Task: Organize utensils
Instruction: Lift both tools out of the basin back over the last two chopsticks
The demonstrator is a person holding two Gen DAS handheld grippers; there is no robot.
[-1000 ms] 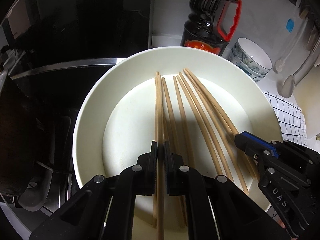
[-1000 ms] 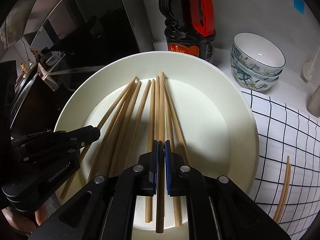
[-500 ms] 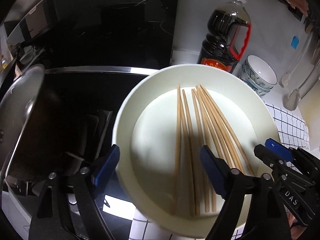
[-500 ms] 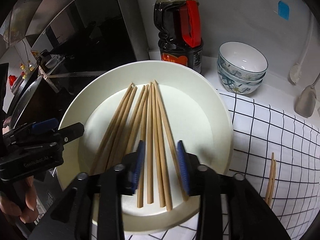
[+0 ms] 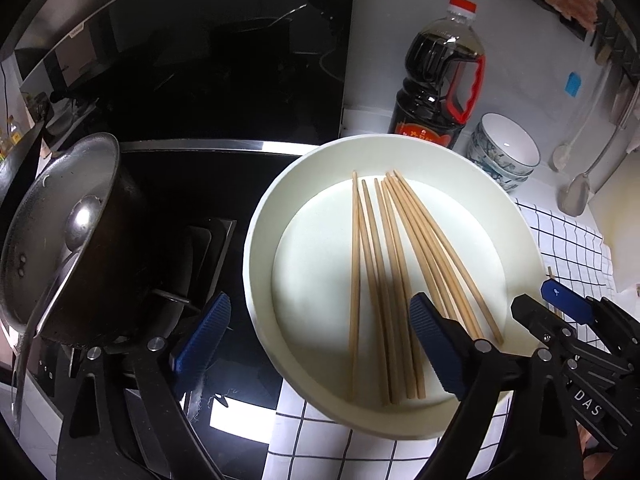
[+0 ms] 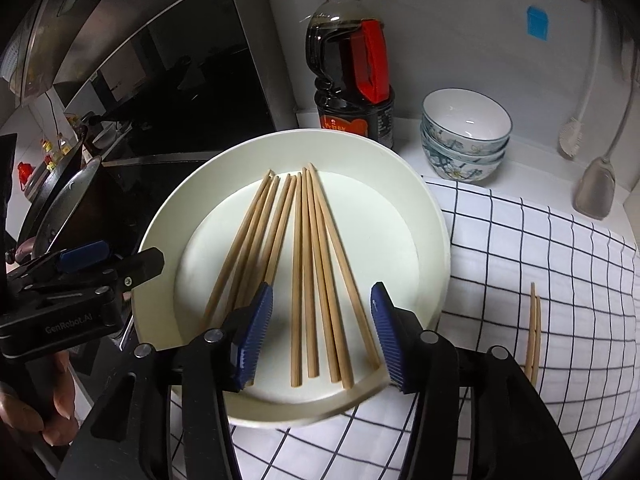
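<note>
Both my grippers, left [image 5: 320,336] and right [image 6: 322,320], spread wide, empty, over chopsticks [image 6: 304,272] on the centre-frame plate [image 6: 432,240].

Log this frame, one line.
left gripper: open, empty | right gripper: open, empty | chopsticks: loose on plate | two chopsticks: on cloth

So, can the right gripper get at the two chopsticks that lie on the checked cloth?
Probably yes. The right gripper is open and holds nothing, and the chopstick pair lies apart on the checked cloth, right of the white plate, with nothing over it.
</note>
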